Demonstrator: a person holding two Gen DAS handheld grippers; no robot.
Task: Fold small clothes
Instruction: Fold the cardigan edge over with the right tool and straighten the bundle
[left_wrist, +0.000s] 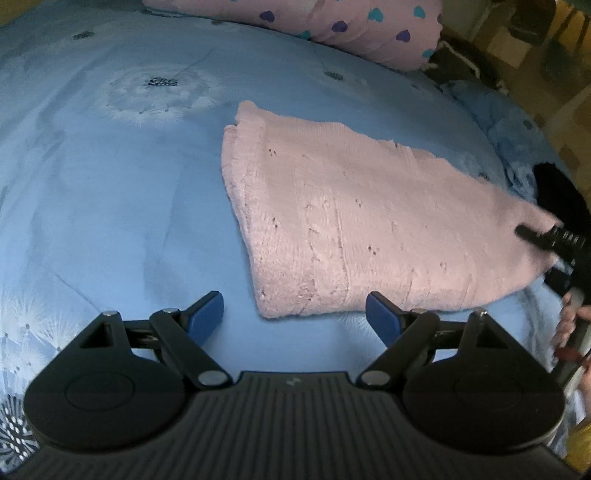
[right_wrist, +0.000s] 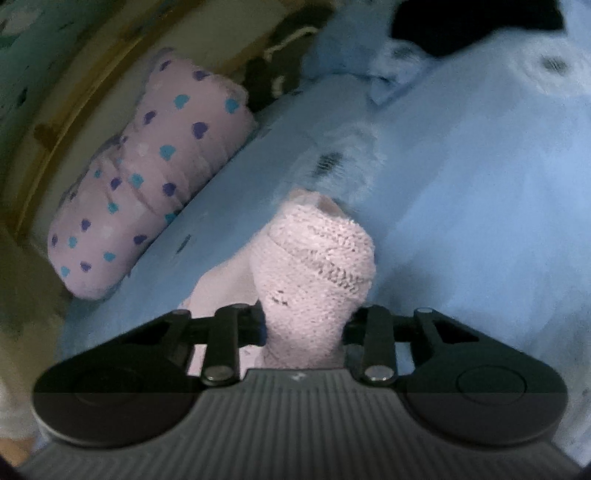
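The knitted garment lies folded on the bed, ahead of the left gripper, which sits just short of the garment's near edge with nothing between its fingers. The garment's right end is bunched between the right gripper fingers and lifted off the bed. A pillow lies at the bed's far edge, behind the garment. In the right wrist view, the pillow sits left of the raised bunch.
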